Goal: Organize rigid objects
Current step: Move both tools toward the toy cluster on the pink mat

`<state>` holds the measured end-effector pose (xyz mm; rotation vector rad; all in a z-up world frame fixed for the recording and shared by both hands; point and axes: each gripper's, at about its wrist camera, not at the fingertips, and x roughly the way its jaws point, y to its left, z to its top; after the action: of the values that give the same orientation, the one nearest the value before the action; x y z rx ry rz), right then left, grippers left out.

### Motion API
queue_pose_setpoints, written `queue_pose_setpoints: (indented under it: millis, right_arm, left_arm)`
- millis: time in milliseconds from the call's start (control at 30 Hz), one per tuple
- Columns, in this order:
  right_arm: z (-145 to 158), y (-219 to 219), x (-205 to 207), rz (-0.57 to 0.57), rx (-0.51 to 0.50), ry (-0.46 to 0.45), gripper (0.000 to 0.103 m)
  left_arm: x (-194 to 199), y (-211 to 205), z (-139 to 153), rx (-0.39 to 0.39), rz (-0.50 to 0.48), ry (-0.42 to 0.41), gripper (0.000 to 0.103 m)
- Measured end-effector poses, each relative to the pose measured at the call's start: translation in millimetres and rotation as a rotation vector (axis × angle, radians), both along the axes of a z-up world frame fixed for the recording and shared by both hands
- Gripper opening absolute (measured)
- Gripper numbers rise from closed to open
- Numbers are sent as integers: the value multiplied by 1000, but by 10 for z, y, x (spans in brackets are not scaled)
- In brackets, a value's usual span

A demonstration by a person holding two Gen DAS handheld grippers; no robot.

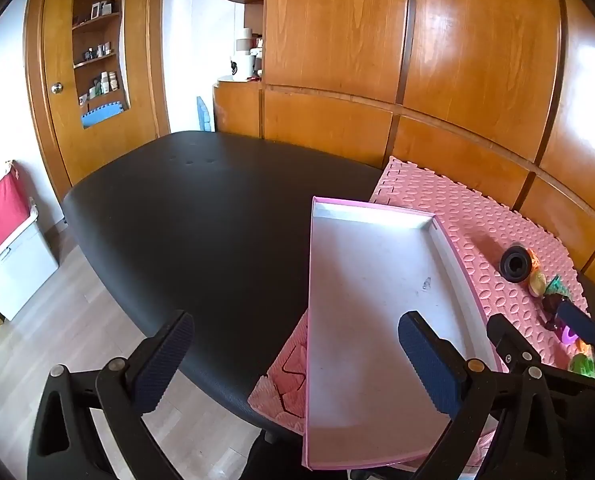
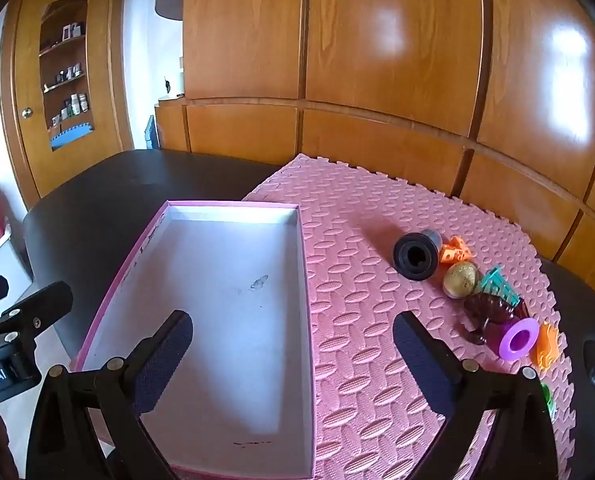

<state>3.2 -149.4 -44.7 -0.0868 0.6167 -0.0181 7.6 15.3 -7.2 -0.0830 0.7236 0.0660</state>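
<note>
Left tool [image 1: 293, 364] is held angled downward over the near end of the pink box [image 1: 377, 280], jaws spread wide, nothing gripped. Right tool [image 2: 293, 360] is likewise wide and empty, straddling the box's right wall. Box long axis runs away from the tools. Toys are clustered right of the box: black cylinder [image 2: 415, 255], purple ring [image 2: 518, 339]. "bot.AI" is read on the left tool.

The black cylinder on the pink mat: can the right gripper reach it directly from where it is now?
Probably yes. The right gripper is open and empty, and the black cylinder lies ahead and to its right on the pink mat, with only bare mat between them. The small toys crowd its far side only.
</note>
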Motion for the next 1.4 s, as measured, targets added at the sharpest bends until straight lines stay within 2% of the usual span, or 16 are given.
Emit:
queue_pose_setpoints:
  millis: [867,967,1400]
  right_arm:
    - [37,-147,-21,-3,-30,-23,102]
    - [48,-221,-9,-9,-35,-24,102]
    - [209,-810,40,-92,-43,-62,102]
  left_arm:
    - [23,-243,-26,44,-80,4,103]
    - [38,-262,-22,24,-106,10,103]
    - [113,-470,32,54,-178,15,103]
